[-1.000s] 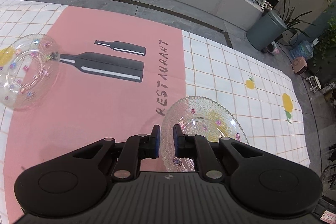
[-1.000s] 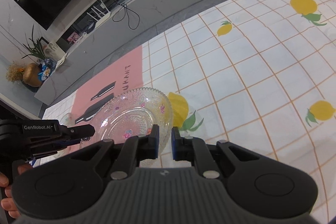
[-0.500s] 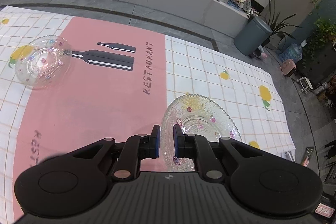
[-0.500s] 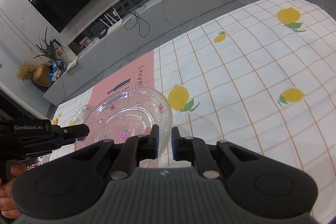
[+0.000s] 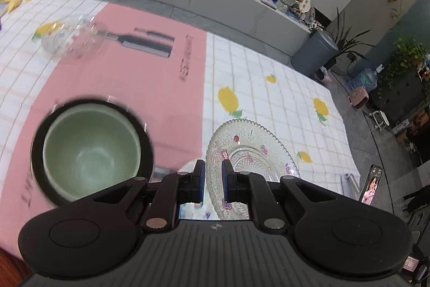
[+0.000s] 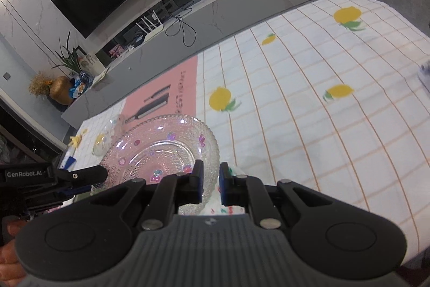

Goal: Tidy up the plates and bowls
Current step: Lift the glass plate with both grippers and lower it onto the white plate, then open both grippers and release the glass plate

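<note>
Both my claws, left claw (image 5: 212,180) and right claw (image 6: 209,183), pinch one glass plate (image 5: 252,152); uneven carrying could crack it or hit the near-left green bowl (image 5: 91,149).

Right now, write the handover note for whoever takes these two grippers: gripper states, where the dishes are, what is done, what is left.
Left gripper: shut on the near rim of the glass plate.
Right gripper: shut on the same plate's rim, opposite side. Both carry it together above the tablecloth.
Green bowl: black outside, to the left of the plate in the left wrist view, blurred.
Second glass dish: far left on the cloth, beside the printed bottles.
Done: plate gripped by both grippers and off the cloth.
Left: set the plate down, then gather the bowl and the other dish.
</note>
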